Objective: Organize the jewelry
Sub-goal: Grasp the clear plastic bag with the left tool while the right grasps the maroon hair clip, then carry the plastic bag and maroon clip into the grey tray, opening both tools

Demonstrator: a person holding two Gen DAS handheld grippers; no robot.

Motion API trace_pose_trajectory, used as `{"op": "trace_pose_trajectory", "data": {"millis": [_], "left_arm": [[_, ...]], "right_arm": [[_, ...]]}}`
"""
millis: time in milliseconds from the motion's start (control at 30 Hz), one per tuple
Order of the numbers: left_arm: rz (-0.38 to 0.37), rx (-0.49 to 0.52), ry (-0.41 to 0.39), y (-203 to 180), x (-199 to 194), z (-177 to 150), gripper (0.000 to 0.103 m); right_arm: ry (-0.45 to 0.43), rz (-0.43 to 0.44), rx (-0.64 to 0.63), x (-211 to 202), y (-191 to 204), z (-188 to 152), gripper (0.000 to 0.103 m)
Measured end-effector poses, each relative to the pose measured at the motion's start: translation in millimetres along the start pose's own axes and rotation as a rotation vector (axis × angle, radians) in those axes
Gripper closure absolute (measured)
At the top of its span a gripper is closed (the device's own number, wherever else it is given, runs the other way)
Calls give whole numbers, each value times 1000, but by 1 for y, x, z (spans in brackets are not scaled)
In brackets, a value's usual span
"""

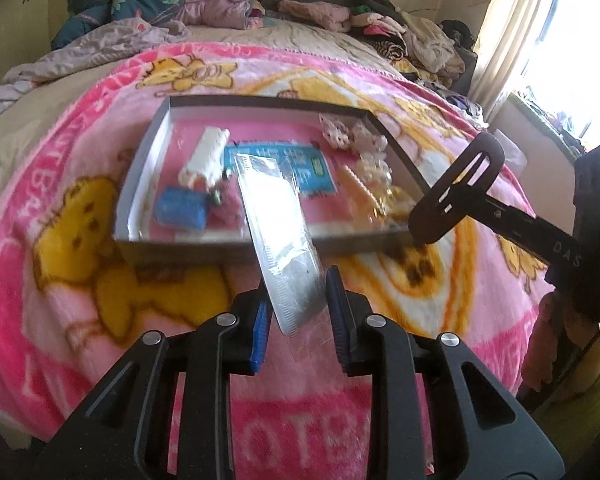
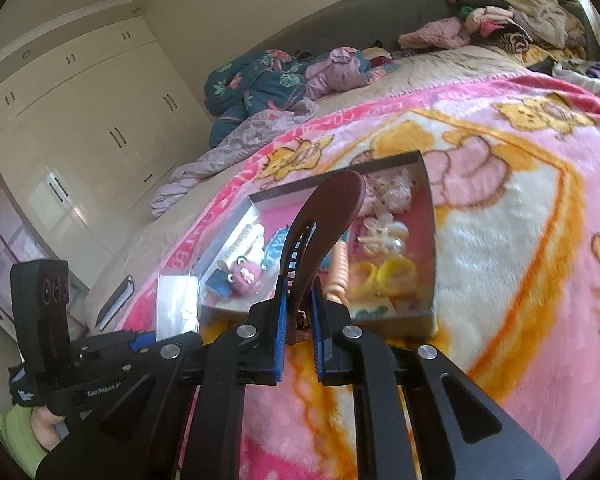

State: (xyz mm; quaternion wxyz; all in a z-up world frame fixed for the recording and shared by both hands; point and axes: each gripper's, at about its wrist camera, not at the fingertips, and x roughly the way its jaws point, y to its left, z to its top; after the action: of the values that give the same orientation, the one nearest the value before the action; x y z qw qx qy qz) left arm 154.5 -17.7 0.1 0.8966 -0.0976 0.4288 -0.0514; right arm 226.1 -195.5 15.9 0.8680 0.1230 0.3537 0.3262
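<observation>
Evidently the sorting is well advanced: the shallow box [image 1: 148, 152] at the centre of the left-wrist frame, lying on the pink blanket [image 1: 80, 184] of the bed, already holds a white comb-like piece [image 1: 206, 152], a blue item [image 1: 180, 210], pale flower clips [image 1: 352, 134], a coiled peach hair tie [image 1: 360, 190] and yellow rings [image 2: 388, 276]; two pieces are not yet in it. Left gripper [image 1: 296, 312], lower centre: jaws partly apart, with a clear plastic sleeve [image 1: 280, 240] standing tilted between them, its far end over the box's near wall; whether both pads press it cannot be told. Right gripper [image 2: 299, 334], lower centre of the right-wrist frame: jaws drawn nearly together and clamped on the base of a dark brown hair clip [image 2: 332, 216], which rises curved above the box. Both held pieces presumably remain to be placed
</observation>
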Motion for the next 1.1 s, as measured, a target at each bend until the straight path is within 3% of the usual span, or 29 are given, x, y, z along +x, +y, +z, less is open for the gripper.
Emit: {"op": "trace_pose_trajectory", "data": {"millis": [467,1100], "left_arm": [[10,-3,-25,14,12,39,84],[20,38,-25,1,39,61,84]], "right_arm": [[-5,-34,-70,19,12,30,92],[-11,-138,-68,34,-19,50,92]]}}
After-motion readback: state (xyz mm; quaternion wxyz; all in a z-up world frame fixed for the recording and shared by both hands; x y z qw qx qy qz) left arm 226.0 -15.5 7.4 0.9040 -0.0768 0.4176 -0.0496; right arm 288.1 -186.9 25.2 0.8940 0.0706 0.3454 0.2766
